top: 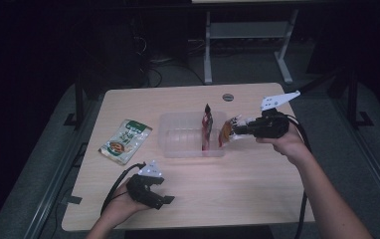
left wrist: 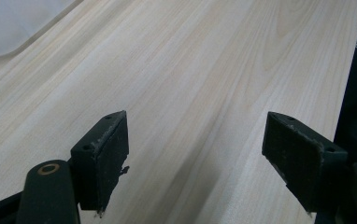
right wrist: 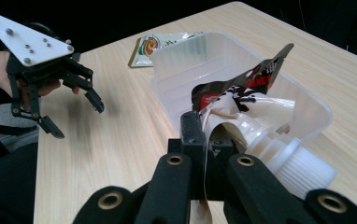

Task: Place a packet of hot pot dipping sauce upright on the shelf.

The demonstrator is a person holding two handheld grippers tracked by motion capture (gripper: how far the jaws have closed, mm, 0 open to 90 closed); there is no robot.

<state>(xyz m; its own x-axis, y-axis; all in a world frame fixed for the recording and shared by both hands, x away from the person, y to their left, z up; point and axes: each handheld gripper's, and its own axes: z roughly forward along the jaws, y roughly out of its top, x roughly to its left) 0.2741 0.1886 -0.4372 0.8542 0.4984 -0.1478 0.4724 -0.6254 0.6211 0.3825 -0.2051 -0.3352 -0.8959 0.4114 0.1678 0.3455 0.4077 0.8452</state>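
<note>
The right tongs [top: 238, 127] are squeezing a spout pouch [right wrist: 242, 116] with a white screw cap, holding it at the right end of the clear plastic tub [top: 178, 130] on the counter [top: 218, 184]. A dark red packet [top: 207, 130] is standing up inside the tub. The left tongs [top: 159, 191] are hanging wide open over the near left part of the counter, gripping nothing, and a green snack bag [top: 125, 140] is lying flat left of the tub.

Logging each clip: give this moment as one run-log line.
right tool: shut on spouted pouch at bin edge | left tool: open, empty, over table | red packet: upright in bin
</note>
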